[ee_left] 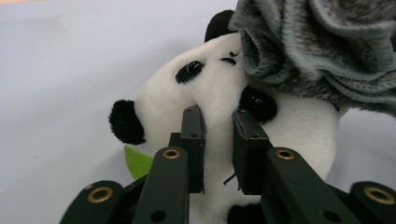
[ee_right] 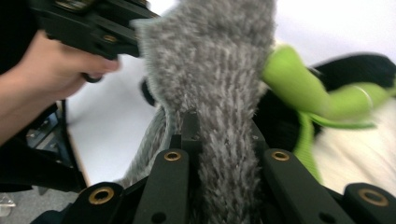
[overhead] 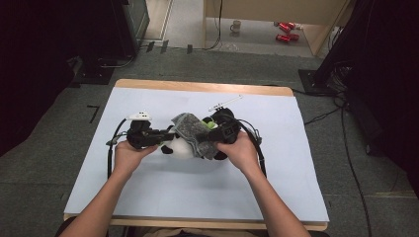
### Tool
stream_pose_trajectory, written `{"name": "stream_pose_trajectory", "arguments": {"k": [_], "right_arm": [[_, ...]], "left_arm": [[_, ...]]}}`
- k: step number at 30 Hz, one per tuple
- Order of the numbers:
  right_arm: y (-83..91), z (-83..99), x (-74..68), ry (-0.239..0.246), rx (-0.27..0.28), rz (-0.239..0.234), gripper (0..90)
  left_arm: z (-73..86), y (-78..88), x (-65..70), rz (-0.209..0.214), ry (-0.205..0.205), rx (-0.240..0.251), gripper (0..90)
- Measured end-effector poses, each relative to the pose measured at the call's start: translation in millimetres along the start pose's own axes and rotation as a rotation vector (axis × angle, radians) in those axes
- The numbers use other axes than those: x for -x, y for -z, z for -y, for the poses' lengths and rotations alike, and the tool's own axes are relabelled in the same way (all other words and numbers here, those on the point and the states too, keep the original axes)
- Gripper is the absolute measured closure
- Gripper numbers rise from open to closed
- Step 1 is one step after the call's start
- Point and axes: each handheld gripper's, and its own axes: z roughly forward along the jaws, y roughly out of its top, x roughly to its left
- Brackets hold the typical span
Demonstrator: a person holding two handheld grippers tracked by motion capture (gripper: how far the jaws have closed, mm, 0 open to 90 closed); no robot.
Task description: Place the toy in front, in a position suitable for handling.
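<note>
Fingers (ee_left: pixel 194 140) of left gripper (ee_left: pixel 218 149) clamped on panda toy's (ee_left: pixel 205 88) face, right gripper (ee_right: pixel 219 154) pinching grey fuzzy cloth (ee_right: pixel 219 70) half-draped over toy mid-table (overhead: pixel 148 197); wrapping begun, unfinished.

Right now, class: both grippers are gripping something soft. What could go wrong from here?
1. The left gripper pinches only a fold of the panda toy at its face; that plush may slip out.
2. The right gripper clamps the grey fuzzy cloth draped over the panda; pulling could drag or tip the toy.
</note>
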Motion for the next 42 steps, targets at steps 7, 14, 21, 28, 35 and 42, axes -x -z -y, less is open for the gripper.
{"name": "stream_pose_trajectory", "arguments": {"k": [7,14,21,28,35,42], "right_arm": [[2.9,-0.6,9.4,0.000,0.008,0.028,78.7],[4.9,-9.0,17.6,-0.011,0.013,0.037,78.6],[7.0,-17.3,25.9,-0.025,0.021,0.048,78.5],[6.5,-22.7,31.3,-0.039,0.032,0.054,78.5],[5.5,-26.2,30.9,-0.058,0.050,0.051,78.6],[10.0,-30.5,12.3,-0.049,0.114,-0.005,78.6]], "left_arm": [[0.8,5.6,2.2,-0.006,-0.072,0.064,63.1],[3.3,17.7,7.4,0.021,-0.185,0.098,45.0],[7.5,17.5,5.8,0.123,-0.203,0.041,36.3],[10.7,1.4,2.9,0.077,-0.230,0.071,34.0],[10.8,-17.1,7.3,-0.043,-0.218,0.036,47.7],[4.9,-17.5,14.3,-0.068,-0.159,-0.001,67.5]]}}
